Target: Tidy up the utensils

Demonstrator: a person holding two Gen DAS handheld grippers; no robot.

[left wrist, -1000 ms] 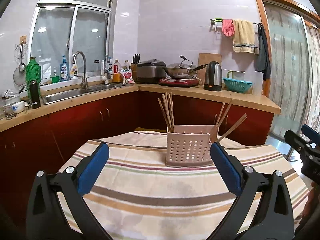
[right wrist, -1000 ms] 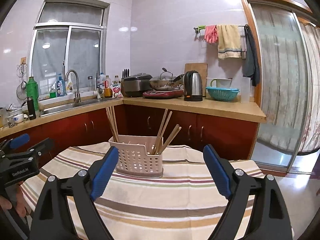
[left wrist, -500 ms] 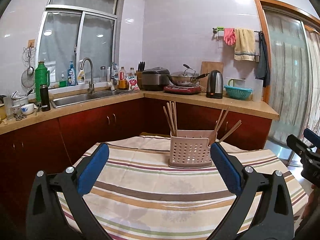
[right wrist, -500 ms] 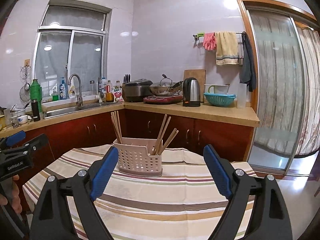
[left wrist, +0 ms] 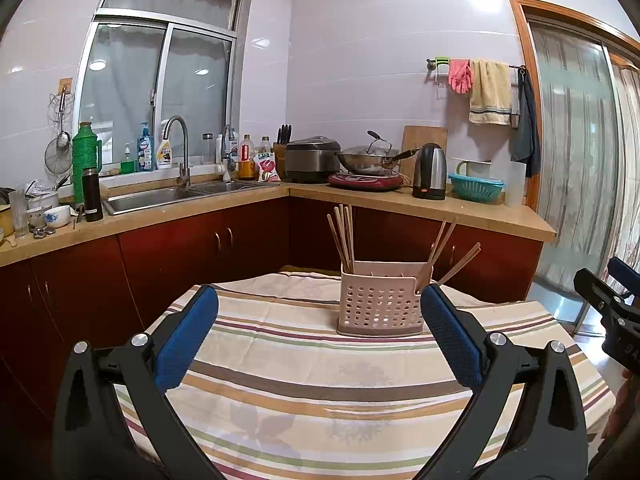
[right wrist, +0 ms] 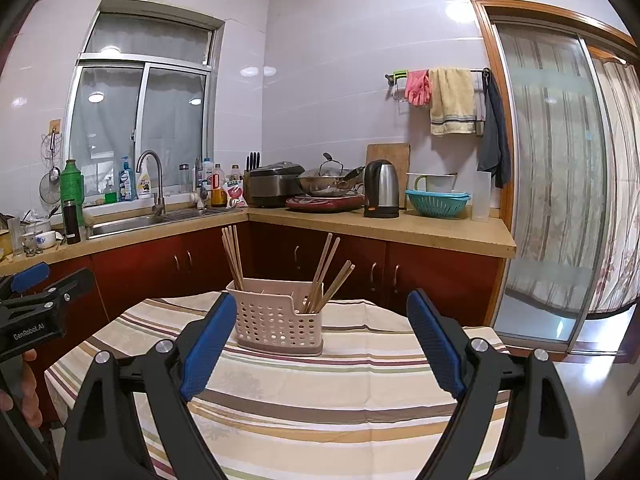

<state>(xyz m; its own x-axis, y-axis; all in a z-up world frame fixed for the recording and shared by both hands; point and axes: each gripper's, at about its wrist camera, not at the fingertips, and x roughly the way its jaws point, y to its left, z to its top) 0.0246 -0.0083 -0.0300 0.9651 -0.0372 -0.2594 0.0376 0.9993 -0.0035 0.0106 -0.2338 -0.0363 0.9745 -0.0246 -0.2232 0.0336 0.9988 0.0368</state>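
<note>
A pale pink perforated utensil holder (left wrist: 380,304) (right wrist: 278,320) stands upright on the striped tablecloth (left wrist: 320,380) (right wrist: 340,392), toward the table's far side. Wooden chopsticks (left wrist: 343,236) (right wrist: 232,256) stick up from its left compartment, and more chopsticks (left wrist: 448,256) (right wrist: 330,276) lean out of its right one. My left gripper (left wrist: 319,332) is open with nothing between its blue pads, held back from the holder. My right gripper (right wrist: 321,340) is open and empty too, also short of the holder.
Behind the table runs an L-shaped counter (left wrist: 400,200) over red cabinets, with a sink (left wrist: 160,196), wok, kettle (right wrist: 382,188) and teal basket. A glass sliding door (right wrist: 552,184) is at the right. A hand (right wrist: 24,396) holds the left gripper's body.
Both grippers have drawn back a little from the holder and tilted up slightly, so the holder looks smaller and more of the tablecloth shows. Jaws have stayed open.
</note>
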